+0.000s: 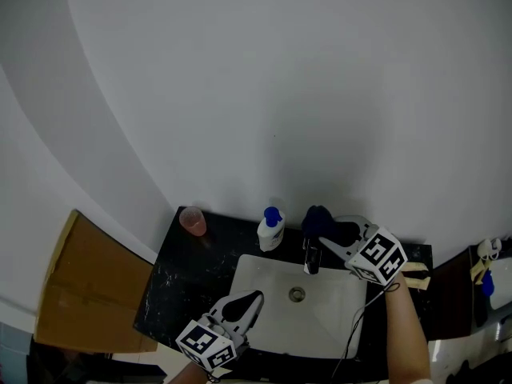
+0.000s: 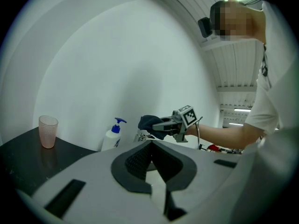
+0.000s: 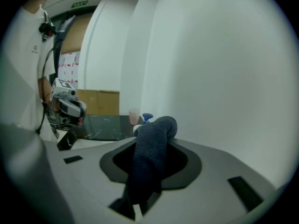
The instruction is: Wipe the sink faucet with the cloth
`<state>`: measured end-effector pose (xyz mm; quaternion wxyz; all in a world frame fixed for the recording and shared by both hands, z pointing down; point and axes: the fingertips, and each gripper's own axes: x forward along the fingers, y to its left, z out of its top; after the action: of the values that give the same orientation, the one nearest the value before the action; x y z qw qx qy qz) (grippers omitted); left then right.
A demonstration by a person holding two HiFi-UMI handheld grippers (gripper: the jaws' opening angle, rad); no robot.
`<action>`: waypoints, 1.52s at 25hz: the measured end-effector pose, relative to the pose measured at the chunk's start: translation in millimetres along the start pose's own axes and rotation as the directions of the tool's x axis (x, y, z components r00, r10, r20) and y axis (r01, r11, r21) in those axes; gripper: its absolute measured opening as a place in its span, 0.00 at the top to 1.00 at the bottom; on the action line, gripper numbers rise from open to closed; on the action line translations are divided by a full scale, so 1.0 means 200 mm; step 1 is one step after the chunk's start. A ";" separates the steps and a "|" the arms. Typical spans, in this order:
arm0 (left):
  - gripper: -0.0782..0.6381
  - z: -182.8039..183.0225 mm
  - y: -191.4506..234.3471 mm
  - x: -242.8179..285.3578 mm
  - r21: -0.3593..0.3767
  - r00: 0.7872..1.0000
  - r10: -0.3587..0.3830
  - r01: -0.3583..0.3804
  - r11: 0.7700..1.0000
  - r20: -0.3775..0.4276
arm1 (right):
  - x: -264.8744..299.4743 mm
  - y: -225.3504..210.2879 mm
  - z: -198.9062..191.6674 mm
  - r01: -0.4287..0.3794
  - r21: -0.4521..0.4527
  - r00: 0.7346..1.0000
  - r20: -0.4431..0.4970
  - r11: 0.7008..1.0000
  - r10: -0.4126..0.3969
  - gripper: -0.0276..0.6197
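The chrome faucet (image 1: 312, 256) stands at the back rim of the white sink (image 1: 264, 274). My right gripper (image 1: 324, 230) is shut on a dark blue cloth (image 1: 318, 218), which sits bunched over the top of the faucet. In the right gripper view the cloth (image 3: 149, 157) hangs down between the jaws and hides the faucet. My left gripper (image 1: 254, 298) hovers over the sink's front left part, shut with nothing in it. From the left gripper view the cloth (image 2: 149, 123) and the right gripper (image 2: 164, 124) show just beyond my own jaw tips (image 2: 152, 143).
A pink cup (image 1: 193, 221) and a white pump bottle with a blue top (image 1: 271, 230) stand on the black counter (image 1: 184, 278) left of the faucet. A cardboard box (image 1: 88, 286) is at the far left. A plain white wall rises behind the counter.
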<state>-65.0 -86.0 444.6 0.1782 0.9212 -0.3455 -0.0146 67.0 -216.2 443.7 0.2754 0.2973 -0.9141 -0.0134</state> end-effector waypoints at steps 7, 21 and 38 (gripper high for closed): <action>0.89 -0.01 -0.02 0.02 0.001 1.000 -0.024 0.024 1.000 0.013 | 0.07 0.12 -0.07 -0.100 -0.025 0.992 -0.082 0.995 0.097 0.77; 0.89 -0.03 0.01 -0.01 0.003 1.000 -0.012 0.012 1.000 0.020 | -0.05 0.02 -0.02 -0.003 -0.001 1.000 0.005 1.000 0.003 0.77; 0.89 -0.02 -0.02 -0.01 0.000 1.000 -0.001 0.001 1.000 0.012 | 0.04 -0.40 -0.27 0.332 0.016 0.928 -0.186 0.943 -0.323 0.77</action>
<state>-63.2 -80.8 446.6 0.1762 0.9213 -0.3462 -0.0201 131.6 -279.9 478.5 0.3438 0.4522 -0.8229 -0.0106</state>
